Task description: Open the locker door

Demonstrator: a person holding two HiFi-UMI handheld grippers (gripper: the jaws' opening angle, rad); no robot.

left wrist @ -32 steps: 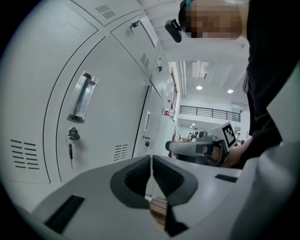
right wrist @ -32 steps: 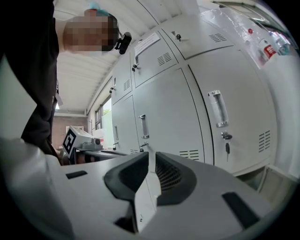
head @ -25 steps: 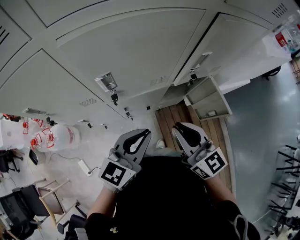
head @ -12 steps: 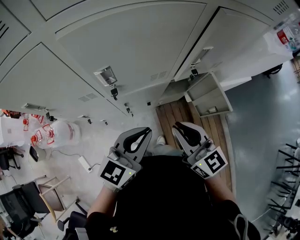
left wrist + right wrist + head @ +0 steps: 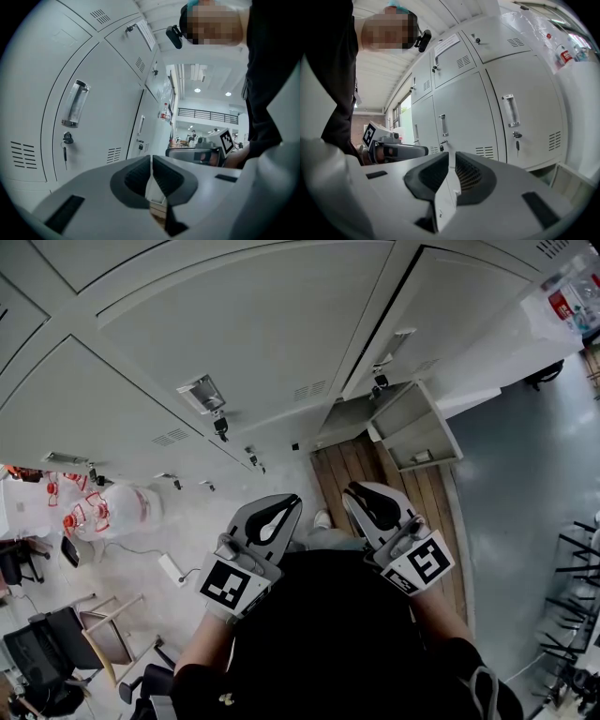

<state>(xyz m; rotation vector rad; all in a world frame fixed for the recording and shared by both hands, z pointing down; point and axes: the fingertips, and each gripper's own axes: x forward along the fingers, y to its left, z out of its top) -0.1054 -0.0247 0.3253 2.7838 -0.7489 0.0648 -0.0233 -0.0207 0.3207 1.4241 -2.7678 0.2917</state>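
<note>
Grey locker doors fill the top of the head view. The big middle door carries a clear handle with a key lock below it. My left gripper and right gripper hang close to the person's body, well short of the lockers. Both are shut with nothing in them. In the left gripper view the left gripper points at a shut door with a handle and key. The right gripper faces another door's handle in the right gripper view.
A low locker compartment at the right stands open above wooden planks. Water jugs, a power strip and a chair sit on the floor at the left. Metal racks stand at the far right.
The lockers have slid slightly upward in the head view as the head moved. Both grippers stay shut in about the same place.
</note>
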